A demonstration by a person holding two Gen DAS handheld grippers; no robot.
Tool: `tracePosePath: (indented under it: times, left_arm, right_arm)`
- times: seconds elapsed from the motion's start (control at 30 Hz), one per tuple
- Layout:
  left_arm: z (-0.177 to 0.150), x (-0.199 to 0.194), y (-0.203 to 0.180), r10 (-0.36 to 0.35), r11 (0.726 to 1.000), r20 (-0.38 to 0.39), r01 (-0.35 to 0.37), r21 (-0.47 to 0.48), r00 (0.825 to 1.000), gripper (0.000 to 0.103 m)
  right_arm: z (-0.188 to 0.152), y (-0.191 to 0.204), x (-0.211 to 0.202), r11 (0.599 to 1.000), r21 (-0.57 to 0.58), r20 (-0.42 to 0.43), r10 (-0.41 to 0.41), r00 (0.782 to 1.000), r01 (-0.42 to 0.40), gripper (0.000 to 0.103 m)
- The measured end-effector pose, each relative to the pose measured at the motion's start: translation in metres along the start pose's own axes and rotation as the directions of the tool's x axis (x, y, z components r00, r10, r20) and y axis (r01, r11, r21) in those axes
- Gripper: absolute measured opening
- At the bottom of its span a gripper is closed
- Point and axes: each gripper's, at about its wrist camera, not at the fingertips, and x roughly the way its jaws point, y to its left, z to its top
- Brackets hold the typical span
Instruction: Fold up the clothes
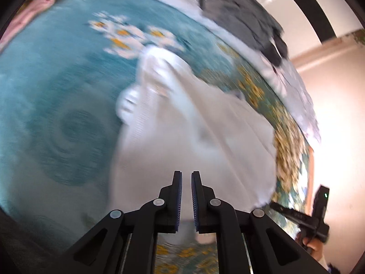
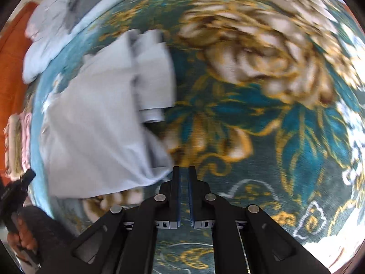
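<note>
A white garment [image 1: 182, 132] lies partly folded on a teal flowered blanket [image 1: 57, 91]. It also shows in the right wrist view [image 2: 102, 118], left of centre. My left gripper [image 1: 186, 175] hovers over the garment's near part, jaws almost closed with a narrow gap, nothing seen between them. My right gripper [image 2: 184, 171] is over the blanket [image 2: 251, 125], just right of the garment's near corner, jaws nearly together and empty. Both views are motion-blurred.
A dark grey pile of clothes [image 1: 241, 20] lies on white bedding [image 1: 294, 86] at the far edge. A pink cloth [image 1: 29, 11] is at the far left. The other hand-held gripper [image 1: 314, 217] shows at the right edge. An orange surface [image 2: 11, 73] borders the left.
</note>
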Motion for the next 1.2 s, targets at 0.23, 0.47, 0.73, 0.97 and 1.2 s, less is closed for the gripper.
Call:
tracePosePath:
  times: [0.23, 0.47, 0.73, 0.97, 1.2]
  left_arm:
    - [-0.024, 0.064, -0.045, -0.024, 0.991, -0.201, 0.051, 0.125, 0.979, 0.012]
    - [-0.036, 0.080, -0.039, -0.124, 0.985, -0.273, 0.151, 0.082, 0.954, 0.017]
    - [-0.041, 0.084, -0.028, -0.151, 0.984, -0.337, 0.174, 0.040, 0.929, 0.026]
    - [-0.017, 0.010, -0.002, -0.246, 0.969, -0.063, 0.247, 0.011, 0.967, 0.026]
    - [0.002, -0.074, 0.093, -0.236, 0.933, 0.312, 0.305, -0.193, 0.920, 0.029]
  right_arm:
    - [-0.016, -0.005, 0.004, 0.969, 0.109, -0.006, 0.225, 0.974, -0.223, 0.047]
    - [-0.019, -0.020, 0.020, 0.897, 0.308, 0.160, 0.279, 0.947, -0.316, 0.047]
    - [-0.011, -0.006, 0.016, 0.885, 0.340, 0.233, 0.249, 0.940, -0.319, 0.016]
    - [0.004, 0.051, -0.002, 0.933, 0.214, 0.237, 0.238, 0.942, -0.290, 0.009]
    - [-0.029, 0.183, -0.013, 0.915, -0.299, 0.152, 0.327, 0.933, -0.272, 0.009]
